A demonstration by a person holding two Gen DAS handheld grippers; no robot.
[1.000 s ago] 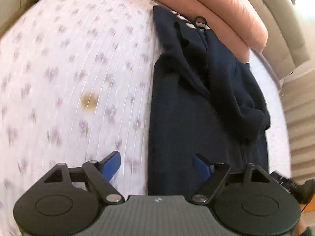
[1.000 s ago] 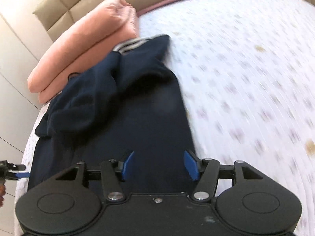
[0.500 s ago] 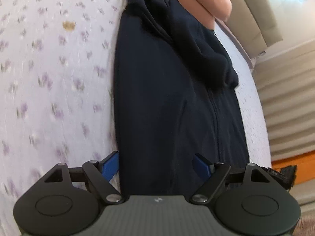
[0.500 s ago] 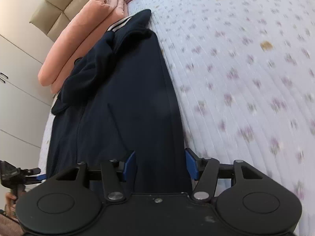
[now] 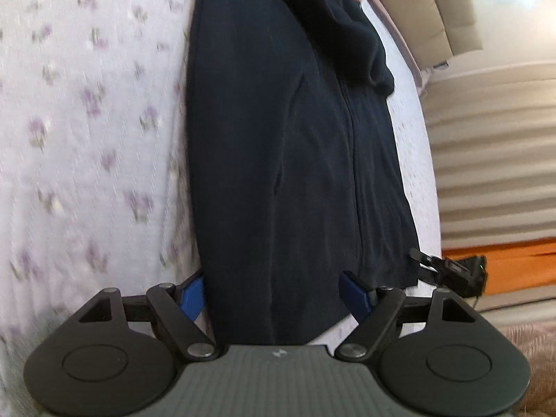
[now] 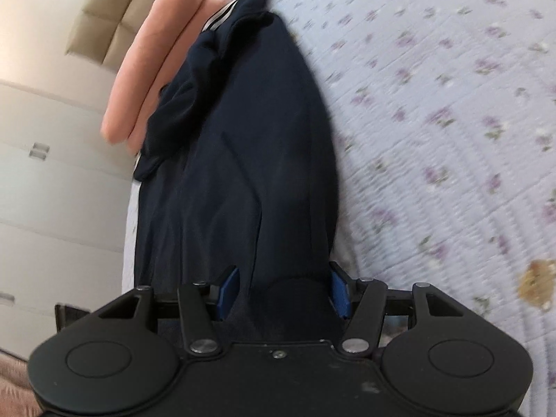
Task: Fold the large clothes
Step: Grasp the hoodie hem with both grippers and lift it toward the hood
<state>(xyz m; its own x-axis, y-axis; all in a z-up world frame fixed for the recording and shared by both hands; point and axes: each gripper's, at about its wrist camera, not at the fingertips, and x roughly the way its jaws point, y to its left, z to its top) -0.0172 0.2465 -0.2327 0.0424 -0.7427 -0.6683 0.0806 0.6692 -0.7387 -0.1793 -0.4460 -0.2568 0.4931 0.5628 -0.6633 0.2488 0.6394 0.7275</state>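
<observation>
A dark navy zip jacket lies folded lengthwise on the floral bedspread, its hood and striped cuff at the far end; it also shows in the right wrist view. My left gripper is open, its blue fingers straddling the jacket's near hem corner. My right gripper is open too, its blue fingers on either side of the hem's other corner. The other gripper's tip shows at the right of the left wrist view.
A rolled pink blanket lies along the jacket's far end against the beige headboard. White wardrobe doors stand beside the bed. The bed edge runs close along the jacket's side.
Both grippers have drawn back along the jacket toward its near hem and dropped lower. The hem now sits between the open fingers of each. The jacket has not moved.
</observation>
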